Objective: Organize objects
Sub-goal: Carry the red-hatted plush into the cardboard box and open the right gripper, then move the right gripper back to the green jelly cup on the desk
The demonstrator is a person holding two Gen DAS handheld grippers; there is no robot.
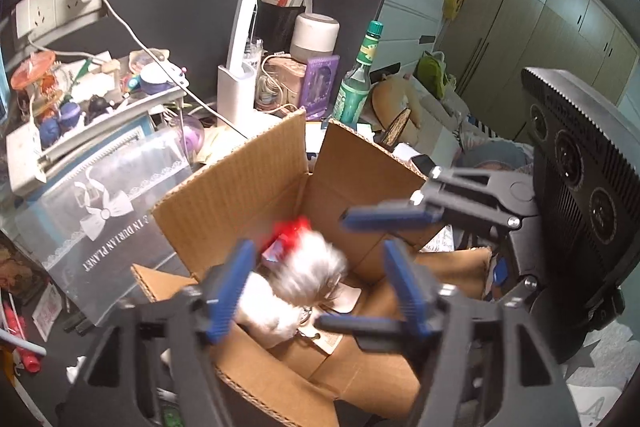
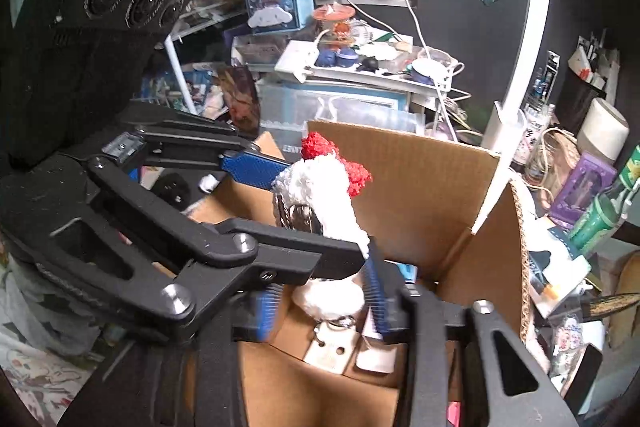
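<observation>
Corrugated brown cardboard box (image 1: 256,183), one, stands open on the cluttered desk with its flaps raised. One white fluffy plush toy with a red knitted bow (image 2: 320,179) sits over the box opening, blurred in the left wrist view. Two grippers with blue pads work above the box. Left gripper (image 1: 320,291): fingers spread wide, the toy between them; contact cannot be confirmed. Right gripper (image 2: 320,303): fingers moderately open, the toy's lower part between them, no firm clamp visible. One green glass bottle (image 1: 356,87) stands beyond the box.
</observation>
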